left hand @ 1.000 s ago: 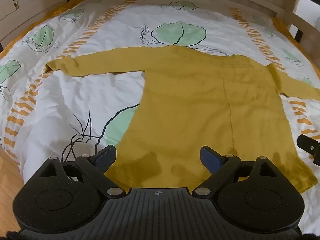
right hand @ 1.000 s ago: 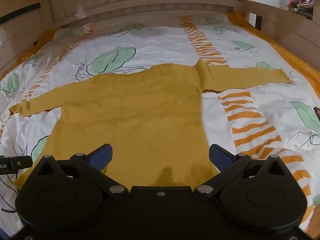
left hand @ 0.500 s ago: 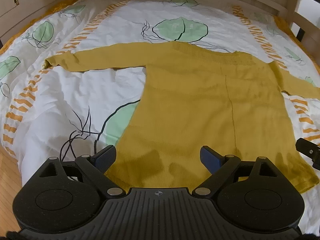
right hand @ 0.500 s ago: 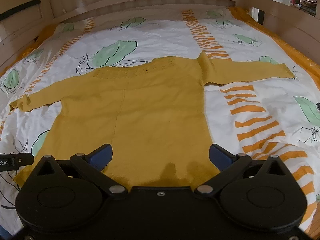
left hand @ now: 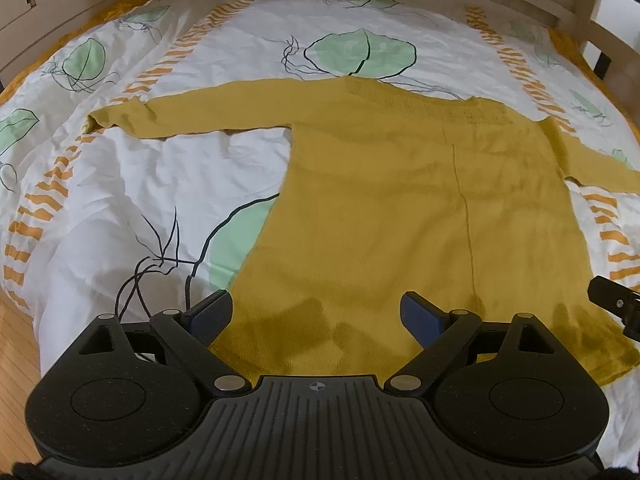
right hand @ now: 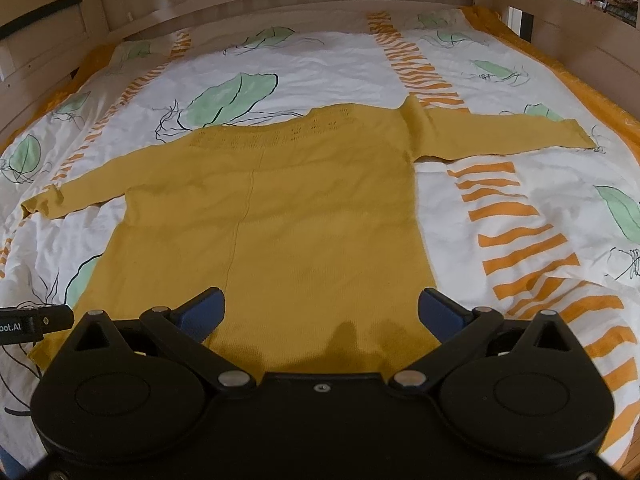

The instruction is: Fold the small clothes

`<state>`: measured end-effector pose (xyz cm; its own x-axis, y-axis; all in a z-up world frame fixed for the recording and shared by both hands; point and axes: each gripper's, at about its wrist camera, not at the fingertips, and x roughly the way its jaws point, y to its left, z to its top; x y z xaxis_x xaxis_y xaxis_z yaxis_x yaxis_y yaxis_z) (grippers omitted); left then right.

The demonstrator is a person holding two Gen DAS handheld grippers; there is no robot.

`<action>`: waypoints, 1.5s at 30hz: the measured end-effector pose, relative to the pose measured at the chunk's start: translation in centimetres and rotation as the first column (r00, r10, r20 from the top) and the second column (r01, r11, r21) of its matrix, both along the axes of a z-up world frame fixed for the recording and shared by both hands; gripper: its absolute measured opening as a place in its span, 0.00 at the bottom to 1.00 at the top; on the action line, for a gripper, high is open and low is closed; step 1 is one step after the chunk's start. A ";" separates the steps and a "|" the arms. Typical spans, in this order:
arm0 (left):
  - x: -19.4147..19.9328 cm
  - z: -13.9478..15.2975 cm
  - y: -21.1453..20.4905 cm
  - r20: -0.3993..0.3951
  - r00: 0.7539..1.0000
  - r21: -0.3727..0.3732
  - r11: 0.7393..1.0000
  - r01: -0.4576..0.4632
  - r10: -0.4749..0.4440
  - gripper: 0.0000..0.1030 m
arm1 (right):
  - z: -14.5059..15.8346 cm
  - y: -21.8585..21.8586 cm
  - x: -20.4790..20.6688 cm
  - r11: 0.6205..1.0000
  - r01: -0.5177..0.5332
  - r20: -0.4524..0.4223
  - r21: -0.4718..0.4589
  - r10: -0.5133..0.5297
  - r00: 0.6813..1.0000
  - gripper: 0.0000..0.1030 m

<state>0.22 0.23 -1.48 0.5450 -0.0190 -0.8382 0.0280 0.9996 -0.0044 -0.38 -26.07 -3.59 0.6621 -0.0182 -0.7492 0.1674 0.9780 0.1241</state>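
While both my tools hang over the near edge of the bed, the yellow sweater (left hand: 400, 200) lies flat on the leaf-print duvet (left hand: 160, 184) straight ahead of me, hem toward me and neckline away, so its long axis through the body runs away from my fingers while the two sleeves stretch crosswise. My left gripper (left hand: 316, 314) has its jaws spread wide with nothing between the blue pads (left hand: 210, 314); below it is the left part of the hem, its left pad about over the hem's left corner. My right gripper (right hand: 322, 314) is likewise spread and empty, over the right part of the hem, its right pad roughly above the hem's right corner. The left sleeve (left hand: 192, 118) reaches out well away to the left of my left hand, and the right sleeve (right hand: 500, 136) likewise lies on my right hand's side, so each hand is nearer its own sleeve and hem corner. I judge the first fold has not begun. The only writing I can read is "oot.AI" on the black part (right hand: 24, 326) of my left tool at the edge of the right view; the sweater shows no label.
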 end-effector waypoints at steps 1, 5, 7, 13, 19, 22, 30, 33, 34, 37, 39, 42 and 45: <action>0.0 0.0 0.0 0.000 1.000 0.001 1.000 0.000 0.000 0.89 | 0.0 0.0 0.0 1.000 0.000 -0.001 0.002 0.000 1.000 0.99; 0.1 -0.1 0.0 -0.003 1.000 0.000 1.000 -0.003 0.003 0.89 | -0.3 0.1 0.0 1.000 -0.004 -0.008 0.007 0.004 1.000 0.99; 0.1 -0.1 0.1 -0.006 1.000 0.000 1.000 -0.005 0.005 0.89 | -0.3 0.2 0.1 1.000 -0.005 -0.011 0.008 0.005 1.000 0.99; 0.2 -0.3 0.1 -0.015 1.000 -0.003 1.000 -0.008 0.008 0.89 | -0.5 0.2 0.2 1.000 -0.011 -0.020 0.018 0.011 1.000 0.99; 0.2 -0.4 0.0 -0.018 1.000 -0.005 1.000 -0.007 0.007 0.89 | -0.6 0.4 0.3 1.000 -0.016 -0.028 0.024 0.017 0.999 0.99; 0.2 -0.5 0.0 -0.019 1.000 -0.006 1.000 -0.007 0.007 0.89 | -0.7 0.4 0.4 0.999 -0.017 -0.031 0.027 0.018 0.999 0.99; 0.2 -0.7 -0.1 -0.022 1.000 -0.008 1.000 -0.008 0.008 0.89 | -0.9 0.5 0.5 0.999 -0.018 -0.041 0.030 0.019 0.999 0.99; 0.3 -0.8 -0.2 -0.025 1.000 -0.008 1.000 -0.010 0.010 0.89 | -1.1 0.5 0.7 0.999 -0.018 -0.046 0.032 0.020 0.999 0.99; 0.3 -0.8 -0.2 -0.026 1.000 -0.008 1.000 -0.010 0.010 0.89 | -1.1 0.5 0.7 0.999 -0.019 -0.048 0.033 0.020 0.999 0.99; 0.5 -0.9 -0.2 -0.032 0.999 -0.012 1.000 -0.011 0.011 0.89 | -1.3 0.6 0.8 0.999 -0.022 -0.055 0.038 0.024 0.998 0.99; 0.6 -1.0 -0.2 -0.037 0.999 -0.014 1.000 -0.010 0.010 0.89 | -1.4 0.6 0.9 0.999 -0.024 -0.059 0.040 0.026 0.998 0.99; 0.8 -1.1 -0.3 -0.043 0.999 -0.015 1.000 -0.009 0.009 0.89 | -1.7 0.6 1.2 0.999 -0.026 -0.069 0.037 0.029 0.997 0.99; 1.0 -1.3 -0.3 -0.050 0.999 -0.015 1.000 -0.009 0.008 0.89 | -2.0 0.6 1.4 0.999 -0.027 -0.078 0.037 0.030 0.997 0.99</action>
